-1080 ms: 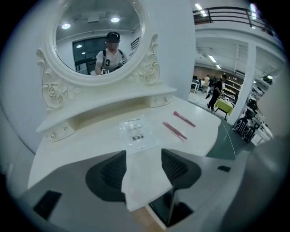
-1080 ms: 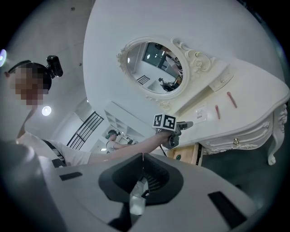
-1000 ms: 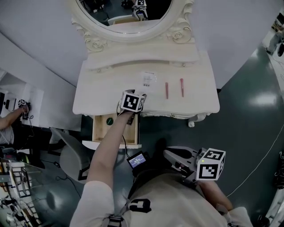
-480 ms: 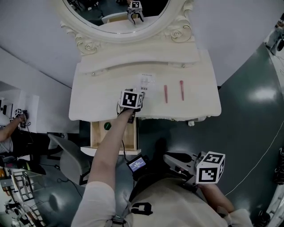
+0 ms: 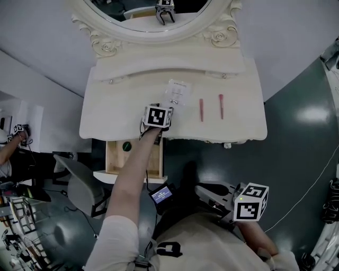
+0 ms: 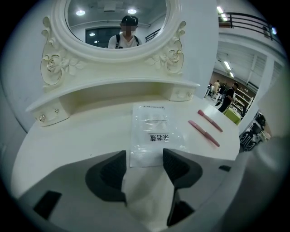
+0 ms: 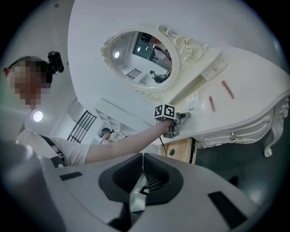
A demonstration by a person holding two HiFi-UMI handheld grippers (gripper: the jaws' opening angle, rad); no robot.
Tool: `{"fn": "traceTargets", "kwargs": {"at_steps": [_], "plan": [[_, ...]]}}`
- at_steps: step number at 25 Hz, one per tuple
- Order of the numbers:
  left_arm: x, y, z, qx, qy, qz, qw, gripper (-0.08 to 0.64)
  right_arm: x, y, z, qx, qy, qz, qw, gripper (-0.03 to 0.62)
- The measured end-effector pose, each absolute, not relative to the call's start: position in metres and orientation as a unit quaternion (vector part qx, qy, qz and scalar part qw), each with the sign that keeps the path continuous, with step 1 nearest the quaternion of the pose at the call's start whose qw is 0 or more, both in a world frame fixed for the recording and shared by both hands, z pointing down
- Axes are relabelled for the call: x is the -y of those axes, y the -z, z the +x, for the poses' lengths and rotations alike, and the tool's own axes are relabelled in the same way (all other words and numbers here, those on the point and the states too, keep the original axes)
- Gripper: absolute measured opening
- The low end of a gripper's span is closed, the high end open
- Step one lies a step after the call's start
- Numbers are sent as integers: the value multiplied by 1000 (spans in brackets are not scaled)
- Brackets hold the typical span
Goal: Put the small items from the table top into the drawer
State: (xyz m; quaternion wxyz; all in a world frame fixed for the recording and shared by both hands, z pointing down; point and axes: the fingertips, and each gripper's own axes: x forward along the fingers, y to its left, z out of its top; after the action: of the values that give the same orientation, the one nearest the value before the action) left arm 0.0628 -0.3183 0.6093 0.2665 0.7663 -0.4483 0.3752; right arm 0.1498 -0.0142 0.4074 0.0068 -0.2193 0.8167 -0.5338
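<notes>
A clear plastic packet with printed text lies flat on the white dressing table. Right of it lie two pink sticks, side by side. My left gripper is low over the table, open, with the packet's near edge between its jaw tips and the pads off it. The wooden drawer stands pulled out below the table's front and holds a small green item. My right gripper hangs near my body, shut and empty.
An oval mirror in a carved frame backs the table, above a low curved shelf. A grey chair stands left of the drawer. A small device with a lit screen hangs at my waist. Dark floor lies to the right.
My left gripper has sunk and edged in from the table's front edge toward the packet. The right gripper has dropped slightly and stays shut.
</notes>
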Motion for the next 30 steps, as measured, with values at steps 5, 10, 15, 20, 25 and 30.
{"fn": "traceTargets", "kwargs": {"at_steps": [5,10,15,20,25,30], "plan": [[318,-611,62,454,-369,768,260,298,13,-412,149,-812,542,-215,8,29],[319,-609,60,460,-356,772,256,286,11,-413,146,-810,545,-215,9,29],[320,-608,57,462,-348,774,258,255,9,-414,143,-811,546,-211,9,29],[320,-607,54,460,-345,775,262,233,9,-414,142,-809,547,-213,7,29],[322,-607,46,464,-343,773,262,167,10,-415,140,-810,548,-210,5,29],[324,-607,45,464,-343,775,258,146,12,-418,140,-809,549,-209,2,29]]}}
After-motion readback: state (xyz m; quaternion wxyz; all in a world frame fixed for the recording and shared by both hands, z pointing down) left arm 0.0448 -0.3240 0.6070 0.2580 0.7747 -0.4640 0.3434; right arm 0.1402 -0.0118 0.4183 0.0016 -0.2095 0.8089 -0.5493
